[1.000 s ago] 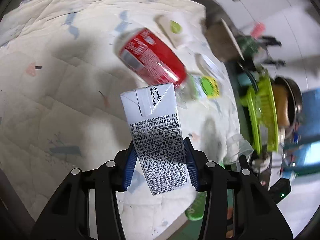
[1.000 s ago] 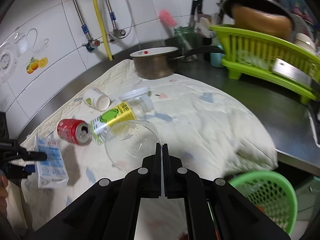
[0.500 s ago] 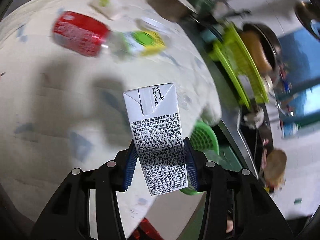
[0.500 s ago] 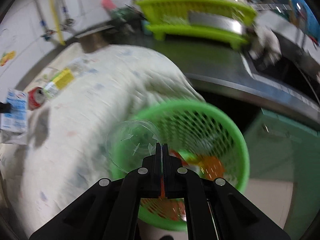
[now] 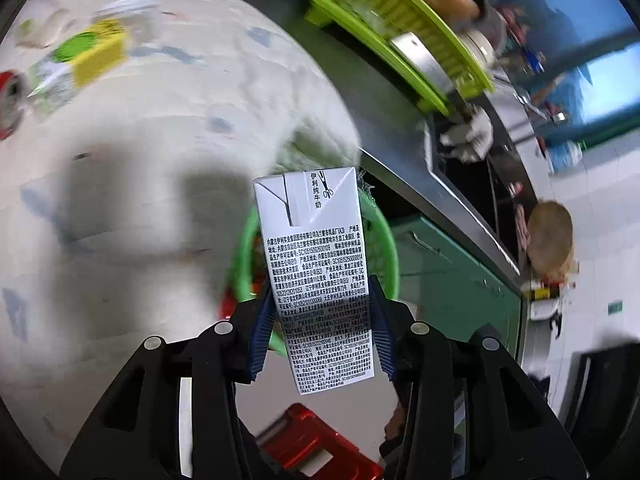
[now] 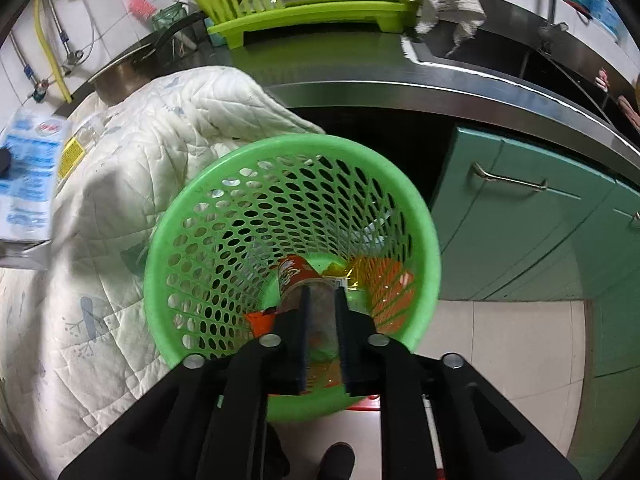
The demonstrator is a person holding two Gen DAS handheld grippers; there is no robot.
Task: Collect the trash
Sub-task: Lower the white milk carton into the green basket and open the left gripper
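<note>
Now the milk box (image 5: 316, 272) could miss the bin (image 6: 292, 152) and drop on the floor. That could happen if the left claw (image 5: 320, 320) lets go too soon, because the box looks to be only partly over the green rim, with white cloth (image 6: 120, 160) on one side and floor on the other. The box might also hit the rim and bounce out, since it is tall and stands up straight in the claw. The left claw is pinching the box by its lower half, one blue pad (image 5: 260, 328) on each side, and the top of the box sticks out far past the tips. The right claw (image 6: 322, 328) hangs right over the bin with its fingers spread a little and nothing between them. Some trash, like a red tube (image 6: 298, 276), already lies at the bottom of the bin. A yellow bottle (image 5: 76, 64) and a red can (image 5: 8, 100) are on the cloth, well away from both claws.
</note>
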